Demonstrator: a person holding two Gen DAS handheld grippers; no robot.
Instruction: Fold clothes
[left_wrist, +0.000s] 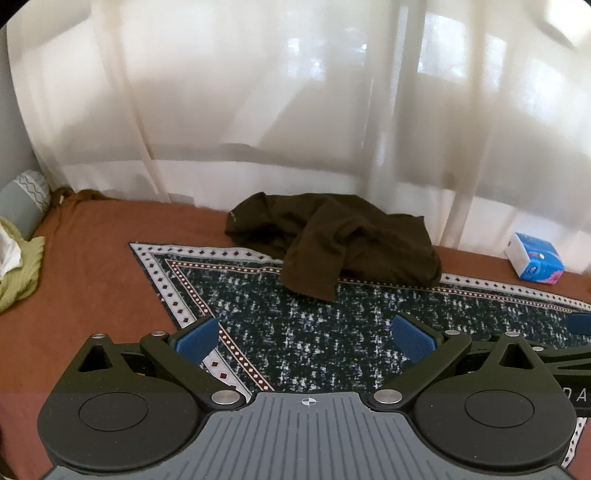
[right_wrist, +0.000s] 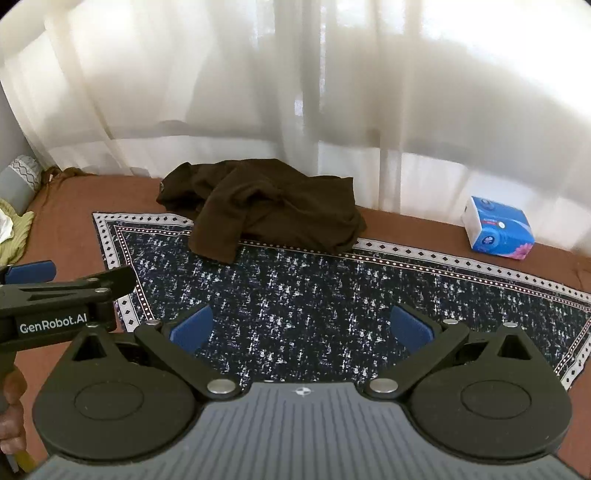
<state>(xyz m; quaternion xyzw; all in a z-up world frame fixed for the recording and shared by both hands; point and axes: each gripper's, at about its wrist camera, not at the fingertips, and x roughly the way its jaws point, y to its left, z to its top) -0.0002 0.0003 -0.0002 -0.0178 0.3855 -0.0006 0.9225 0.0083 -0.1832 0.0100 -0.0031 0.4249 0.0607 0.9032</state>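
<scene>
Brown garment (left_wrist: 334, 240) lies crumpled at the patterned rug's (left_wrist: 295, 325) far edge by the curtain (left_wrist: 258, 110) in the left wrist view, well ahead of the left gripper (left_wrist: 304, 338), whose blue pads stand wide apart and empty. From the right wrist view it sits ahead and slightly left of the right gripper (right_wrist: 301, 326), also spread and empty; its folds hide its shape, and the tissue box (right_wrist: 496, 229) stands apart at right.

Sheer white curtains (left_wrist: 295, 110) are hanging across a window, daylight glowing through them. A rust-brown bedcover (left_wrist: 92, 266) is spreading below, carrying a dark speckled rug (right_wrist: 332, 295) (white diamond border). A grey patterned cushion (left_wrist: 26, 199) is sitting at the far left; a blue tissue pack (right_wrist: 498, 229) is resting at right.
</scene>
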